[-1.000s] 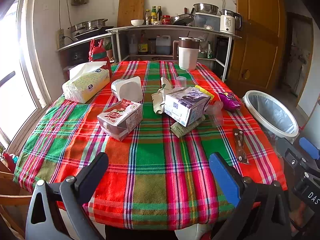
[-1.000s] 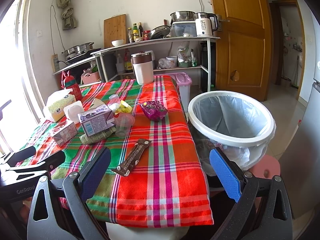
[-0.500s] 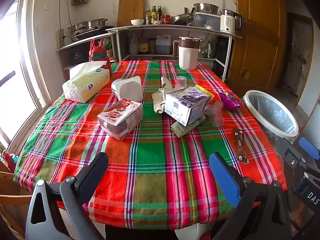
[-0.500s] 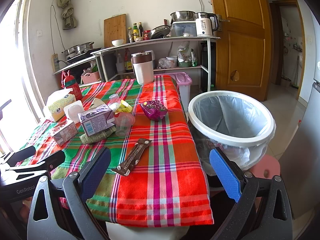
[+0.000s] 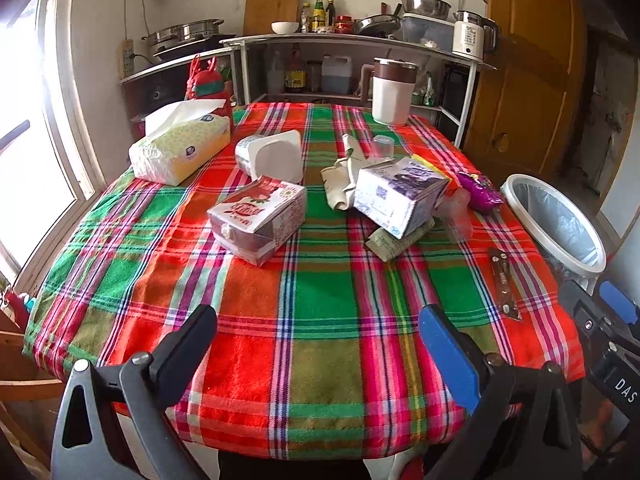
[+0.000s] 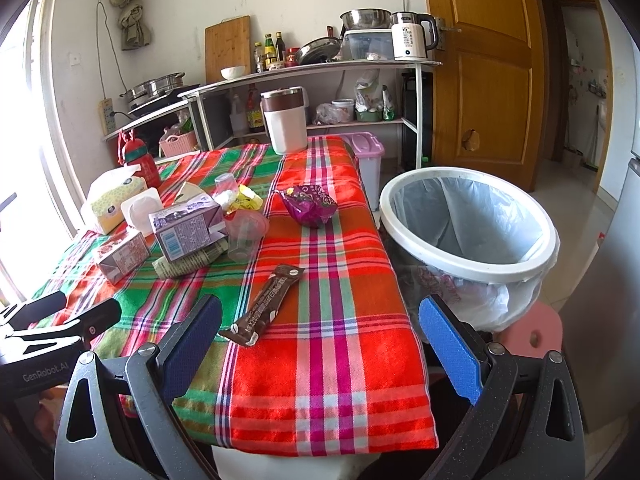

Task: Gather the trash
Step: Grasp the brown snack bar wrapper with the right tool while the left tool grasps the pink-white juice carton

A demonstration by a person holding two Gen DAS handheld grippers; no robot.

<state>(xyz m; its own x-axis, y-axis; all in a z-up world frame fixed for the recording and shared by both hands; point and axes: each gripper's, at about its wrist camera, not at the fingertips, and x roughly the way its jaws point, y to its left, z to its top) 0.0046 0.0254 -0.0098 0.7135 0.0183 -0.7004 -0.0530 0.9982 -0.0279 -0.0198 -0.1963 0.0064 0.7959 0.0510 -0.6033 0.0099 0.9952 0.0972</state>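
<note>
Trash lies on the plaid tablecloth (image 5: 320, 300): a red milk carton (image 5: 256, 216), a purple carton (image 5: 400, 196), a brown wrapper (image 5: 505, 282) (image 6: 264, 304), a purple snack bag (image 6: 308, 204) and clear plastic cups (image 6: 244, 236). A white bin with a liner (image 6: 468, 224) (image 5: 556, 228) stands off the table's right side. My left gripper (image 5: 316, 344) is open and empty at the near table edge. My right gripper (image 6: 320, 332) is open and empty, above the near right corner, just short of the wrapper.
A tissue pack (image 5: 180, 148), a white tub (image 5: 272, 156), a red bottle (image 5: 208, 84) and a white jug (image 5: 390, 92) stand further back on the table. Shelves with cookware (image 6: 312, 68) line the wall. A wooden door (image 6: 480, 72) is at the right.
</note>
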